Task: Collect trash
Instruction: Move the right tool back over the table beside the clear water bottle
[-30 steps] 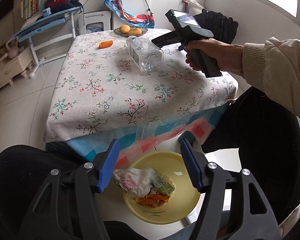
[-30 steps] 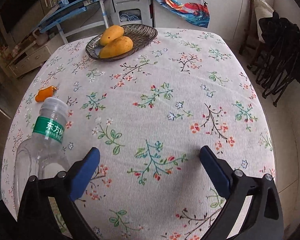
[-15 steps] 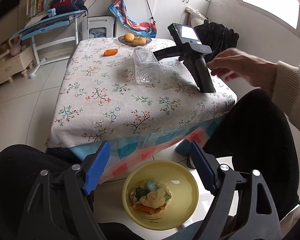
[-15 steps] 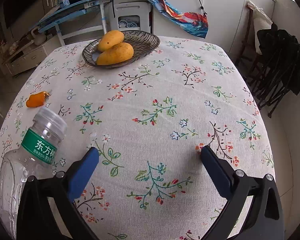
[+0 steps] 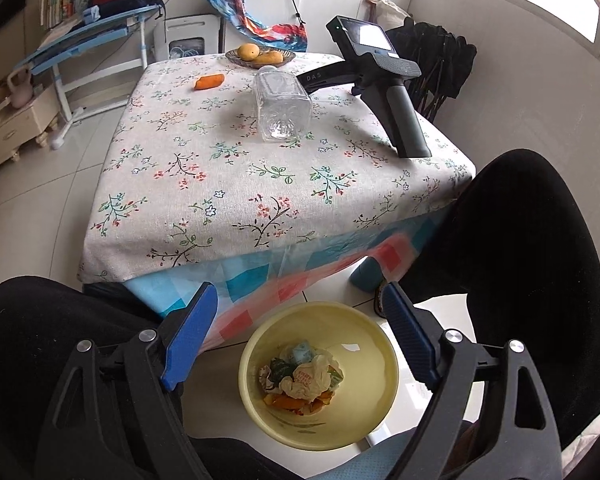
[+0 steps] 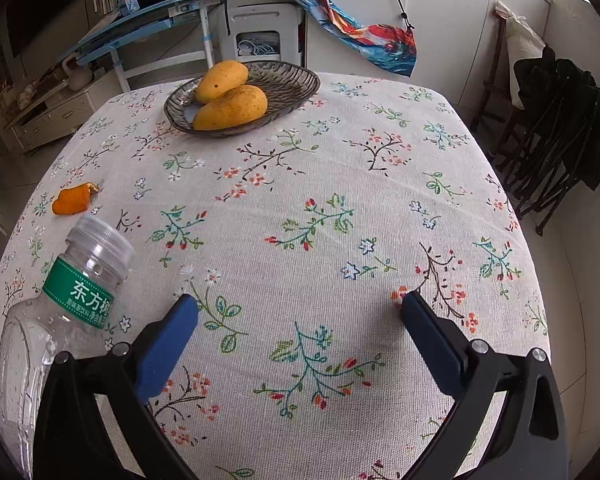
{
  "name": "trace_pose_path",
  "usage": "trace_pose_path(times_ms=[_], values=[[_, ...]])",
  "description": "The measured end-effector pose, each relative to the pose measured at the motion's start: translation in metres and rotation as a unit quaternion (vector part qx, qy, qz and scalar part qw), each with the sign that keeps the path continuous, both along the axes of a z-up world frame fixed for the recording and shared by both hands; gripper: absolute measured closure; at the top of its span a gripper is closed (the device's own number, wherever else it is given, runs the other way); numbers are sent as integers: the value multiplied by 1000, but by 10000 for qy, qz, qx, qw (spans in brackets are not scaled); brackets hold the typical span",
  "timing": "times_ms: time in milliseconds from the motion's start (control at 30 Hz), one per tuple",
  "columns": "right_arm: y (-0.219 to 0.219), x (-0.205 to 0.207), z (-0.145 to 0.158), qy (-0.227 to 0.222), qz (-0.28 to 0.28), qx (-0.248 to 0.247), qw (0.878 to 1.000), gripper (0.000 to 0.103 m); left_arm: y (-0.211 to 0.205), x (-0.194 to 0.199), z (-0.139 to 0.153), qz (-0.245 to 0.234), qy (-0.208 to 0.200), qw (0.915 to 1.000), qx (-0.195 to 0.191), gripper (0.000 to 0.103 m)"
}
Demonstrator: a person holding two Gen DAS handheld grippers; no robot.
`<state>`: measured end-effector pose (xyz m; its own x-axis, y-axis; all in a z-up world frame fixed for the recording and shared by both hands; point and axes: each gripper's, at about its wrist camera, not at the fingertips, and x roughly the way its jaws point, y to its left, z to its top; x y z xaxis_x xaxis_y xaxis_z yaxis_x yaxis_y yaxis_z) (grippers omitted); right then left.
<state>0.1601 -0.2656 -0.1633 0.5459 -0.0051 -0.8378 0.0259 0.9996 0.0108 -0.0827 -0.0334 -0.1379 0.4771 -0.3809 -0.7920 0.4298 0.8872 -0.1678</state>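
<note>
My left gripper (image 5: 300, 332) is open and empty above a yellow bowl (image 5: 376, 364) on the floor that holds crumpled wrappers and orange peel (image 5: 302, 378). A clear empty plastic bottle (image 5: 282, 106) lies on the flowered table (image 5: 204, 184), with an orange peel piece (image 5: 209, 81) beyond it. My right gripper (image 6: 298, 312) is open and empty; it rests on the table with no hand on it, its handle (image 5: 400, 116) seen in the left wrist view. The bottle (image 6: 60, 312) lies just left of its left finger; the peel (image 6: 73, 200) is further off.
A dark dish with two mangoes (image 6: 230, 96) stands at the table's far side. The person's black-clad legs (image 5: 540, 264) flank the bowl. A folded black chair (image 6: 560, 128) stands right of the table, a blue desk (image 5: 92, 36) at the back left.
The crumpled wrapper dropped from my left gripper into the bowl and the gripper opened wider. The right hand let go of the right gripper and withdrew, leaving it resting on the table.
</note>
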Motion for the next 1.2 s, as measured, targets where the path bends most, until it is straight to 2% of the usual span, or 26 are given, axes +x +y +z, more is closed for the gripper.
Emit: trace_pose_path(times_ms=[300, 733, 1033, 1200], values=[[0, 0, 0, -2, 0, 0, 10000, 6, 7, 2, 2, 55, 161, 9988, -454, 22], [0, 0, 0, -3, 0, 1, 10000, 6, 12, 4, 2, 181, 218, 9972, -696, 22], [0, 0, 0, -3, 0, 0, 10000, 6, 14, 4, 4, 384, 146, 9967, -707, 22], [0, 0, 0, -3, 0, 0, 10000, 6, 19, 4, 7, 502, 70, 9952, -833, 22]])
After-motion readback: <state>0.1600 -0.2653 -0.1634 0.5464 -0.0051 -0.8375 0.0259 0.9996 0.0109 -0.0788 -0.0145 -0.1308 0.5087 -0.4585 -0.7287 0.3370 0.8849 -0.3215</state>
